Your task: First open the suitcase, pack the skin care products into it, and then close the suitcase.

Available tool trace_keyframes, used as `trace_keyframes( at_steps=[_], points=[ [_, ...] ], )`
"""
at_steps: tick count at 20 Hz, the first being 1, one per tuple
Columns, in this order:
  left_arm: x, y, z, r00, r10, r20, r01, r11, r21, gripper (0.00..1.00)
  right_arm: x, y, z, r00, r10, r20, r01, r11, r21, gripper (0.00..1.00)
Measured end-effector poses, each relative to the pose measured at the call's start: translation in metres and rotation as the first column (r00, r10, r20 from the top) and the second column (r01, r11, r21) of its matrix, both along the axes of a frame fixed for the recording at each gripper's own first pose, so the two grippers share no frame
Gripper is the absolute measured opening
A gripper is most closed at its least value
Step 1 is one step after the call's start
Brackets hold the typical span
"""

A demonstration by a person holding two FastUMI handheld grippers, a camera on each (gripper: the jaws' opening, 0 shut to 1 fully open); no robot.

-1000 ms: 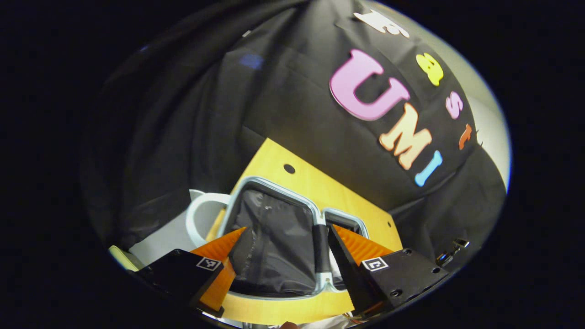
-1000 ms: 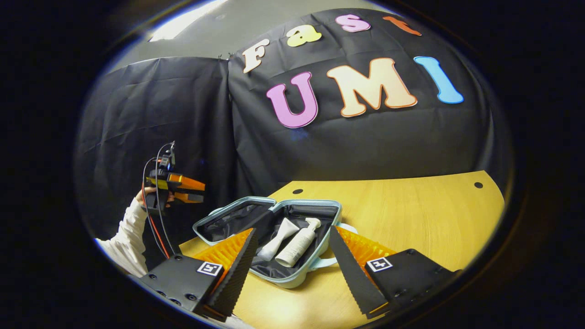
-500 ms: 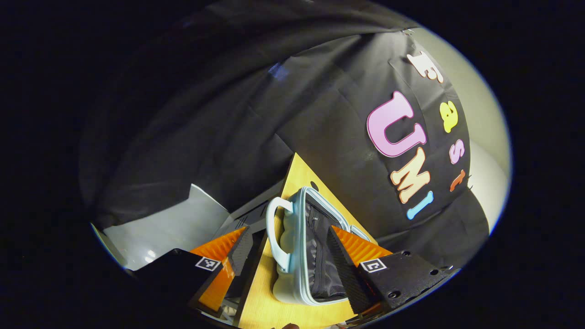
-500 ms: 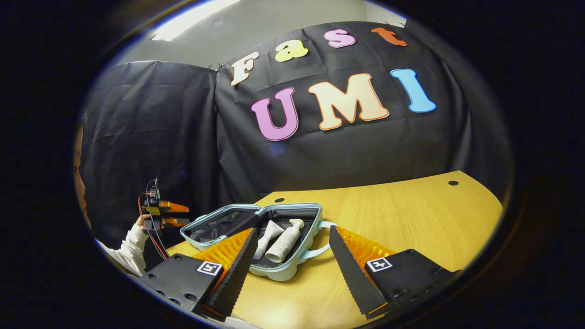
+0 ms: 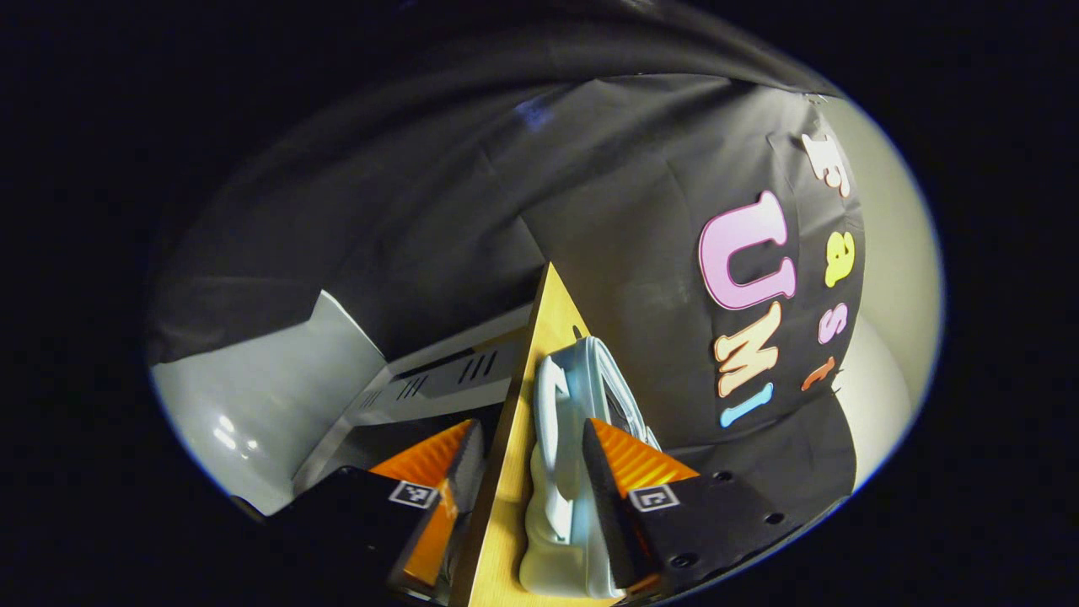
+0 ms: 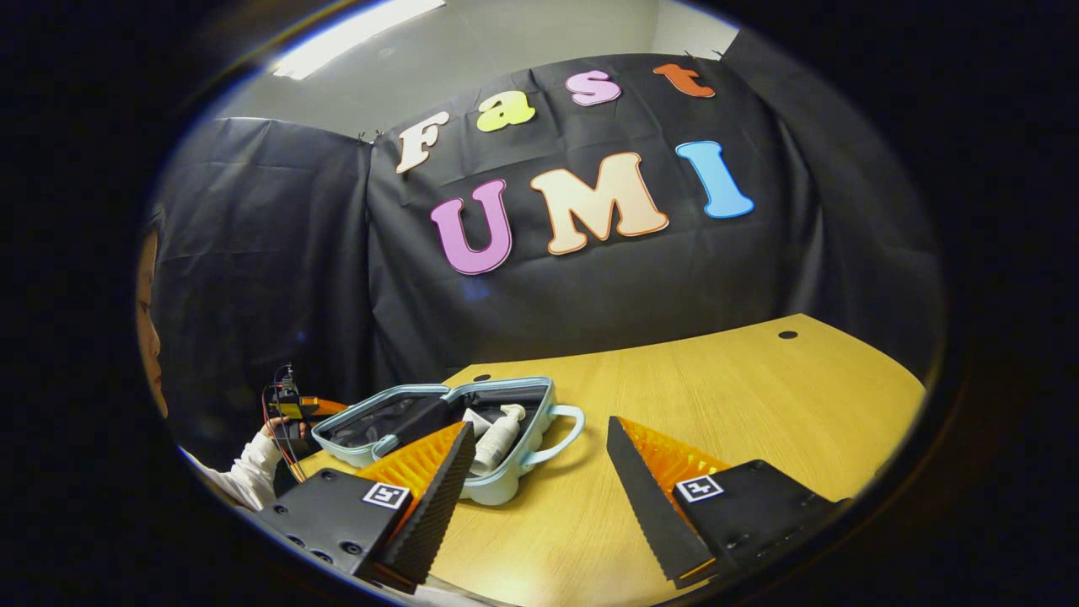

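Note:
The light-blue suitcase [image 6: 396, 419] lies open on the left of the wooden table [image 6: 716, 405]. A white pump bottle [image 6: 497, 430] and a white tube [image 6: 476, 419] lie in its right half. My right gripper [image 6: 538, 426] hovers open above the table in front of the case, holding nothing. In the left gripper view the suitcase [image 5: 582, 405] appears edge-on, its handle [image 5: 548, 421] towards me. My left gripper [image 5: 531, 447] is open at table-edge level, with the table rim and the handle between its fingers. The left gripper [image 6: 295, 407] also shows far left, held by a hand.
A white sleeve [image 6: 253, 455] reaches in at the left, beyond the table's corner. Under the table edge [image 5: 506, 506] runs a slotted grey metal beam [image 5: 438, 384], with pale floor [image 5: 253, 396] below. Bare tabletop stretches right of the suitcase.
My left gripper has dropped and rolled, from looking into the open case to seeing it edge-on at the table rim. The right gripper has drawn back, so the suitcase sits farther left.

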State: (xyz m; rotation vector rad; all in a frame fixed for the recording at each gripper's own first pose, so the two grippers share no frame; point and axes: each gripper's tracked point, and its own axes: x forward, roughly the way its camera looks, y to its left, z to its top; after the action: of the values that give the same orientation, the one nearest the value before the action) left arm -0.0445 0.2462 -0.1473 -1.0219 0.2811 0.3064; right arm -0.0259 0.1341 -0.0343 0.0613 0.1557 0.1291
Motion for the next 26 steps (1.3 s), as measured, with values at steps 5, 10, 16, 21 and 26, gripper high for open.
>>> trace_keyframes(
  at_steps=[5,10,16,21,26],
  points=[
    [0.012,-0.002,0.014,0.999,0.014,0.030,-0.014,1.000,0.020,0.00,-0.005,-0.013,-0.001,1.000,-0.016,0.007,0.015,1.000,0.018,0.98],
    [0.018,-0.006,0.047,0.999,0.030,0.044,-0.034,0.996,0.088,0.00,-0.003,-0.024,-0.009,1.000,-0.009,-0.002,0.009,0.999,0.047,0.98],
    [0.031,-0.044,0.139,0.990,-0.010,0.143,-0.014,0.986,0.167,0.00,-0.004,-0.036,-0.015,1.000,0.010,-0.002,-0.010,0.996,0.085,0.98],
    [0.068,-0.098,0.204,0.986,-0.072,0.148,0.031,0.966,0.258,0.00,-0.009,-0.052,-0.019,1.000,0.013,0.003,-0.014,0.995,0.096,0.98],
    [0.121,-0.180,0.245,0.977,-0.179,0.120,0.134,0.941,0.311,0.00,-0.010,-0.078,-0.019,1.000,0.004,0.006,-0.005,0.995,0.102,0.95]
  ],
)
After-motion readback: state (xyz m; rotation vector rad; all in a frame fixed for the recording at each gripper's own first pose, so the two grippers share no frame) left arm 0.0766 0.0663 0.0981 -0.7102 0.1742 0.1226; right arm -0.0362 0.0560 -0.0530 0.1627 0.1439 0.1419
